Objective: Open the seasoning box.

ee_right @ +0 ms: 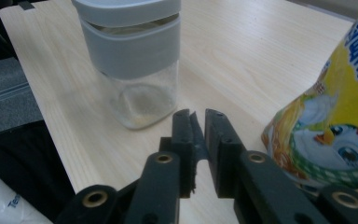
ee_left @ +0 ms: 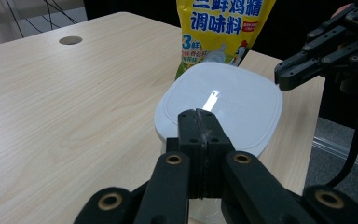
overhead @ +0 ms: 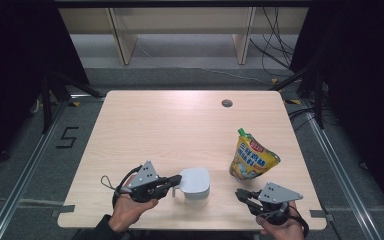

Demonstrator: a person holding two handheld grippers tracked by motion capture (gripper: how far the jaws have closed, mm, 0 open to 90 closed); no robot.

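A clear glass jar (overhead: pixel 196 182) with a white square lid stands near the table's front edge; in the right gripper view the jar (ee_right: pixel 130 60) looks nearly empty. My left gripper (overhead: pixel 176 180) reaches in from the jar's left, and its jaws (ee_left: pixel 199 114) are shut together at the near rim of the lid (ee_left: pixel 233 102), with nothing visible between them. A yellow spouted seasoning pouch (overhead: pixel 252 159) stands upright to the jar's right. My right gripper (overhead: pixel 239 192) hovers in front of the pouch (ee_right: pixel 335 116). Its jaws (ee_right: pixel 196 114) are almost touching and hold nothing.
The light wooden table (overhead: pixel 170 125) has a round cable hole (overhead: pixel 226 103) at the back right. The front edge runs just below both hands. Wooden shelf legs and cables lie on the floor beyond the table.
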